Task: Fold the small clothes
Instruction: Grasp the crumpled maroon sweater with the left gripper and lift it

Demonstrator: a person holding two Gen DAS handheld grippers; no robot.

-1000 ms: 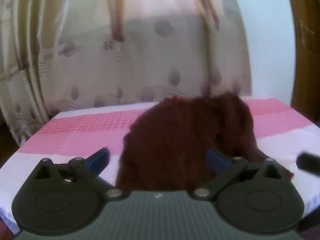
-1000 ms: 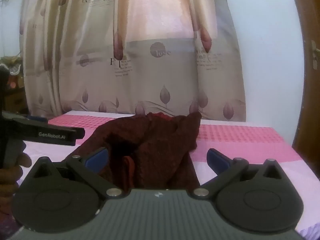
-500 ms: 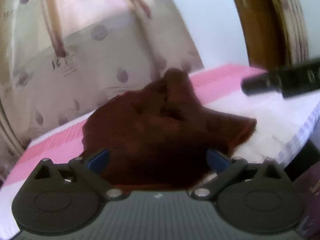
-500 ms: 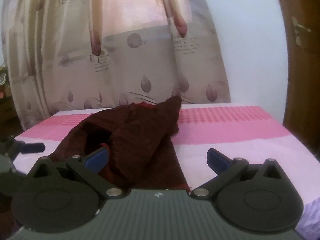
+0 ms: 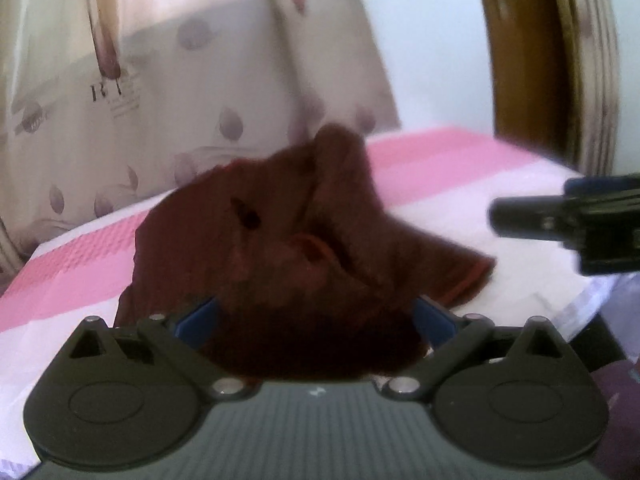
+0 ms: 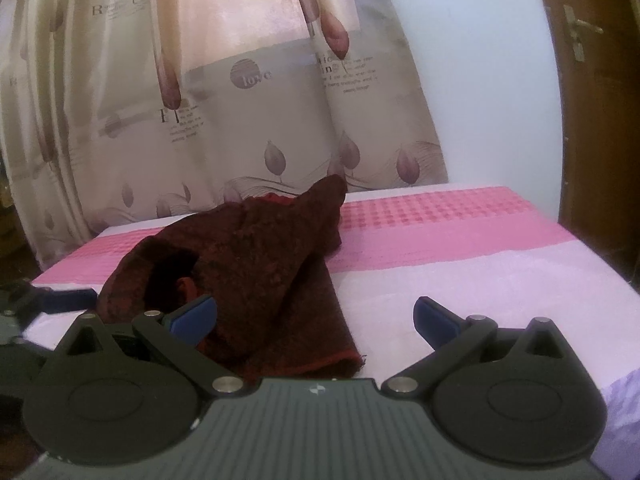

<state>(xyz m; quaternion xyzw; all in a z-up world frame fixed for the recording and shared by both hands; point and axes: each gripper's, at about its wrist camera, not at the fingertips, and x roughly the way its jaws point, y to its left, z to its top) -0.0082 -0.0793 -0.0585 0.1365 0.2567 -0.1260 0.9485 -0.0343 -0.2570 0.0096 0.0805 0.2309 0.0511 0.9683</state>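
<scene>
On the pink-and-white bed (image 6: pixel 460 248) lies one maroon garment (image 6: pixel 256 256); both tools, left tool (image 5: pixel 316 316) and right tool (image 6: pixel 316 316), gape wide.

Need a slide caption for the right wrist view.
Open right gripper facing a crumpled maroon garment on the pink-and-white bedsheet.

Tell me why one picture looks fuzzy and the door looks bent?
Left wrist view: the dark red garment, curtain and the right gripper poking in are all smeared, probably motion blur. Right wrist view: sharper, the garment's knit texture shows. Both views: the fisheye lens bows the door frame.
</scene>
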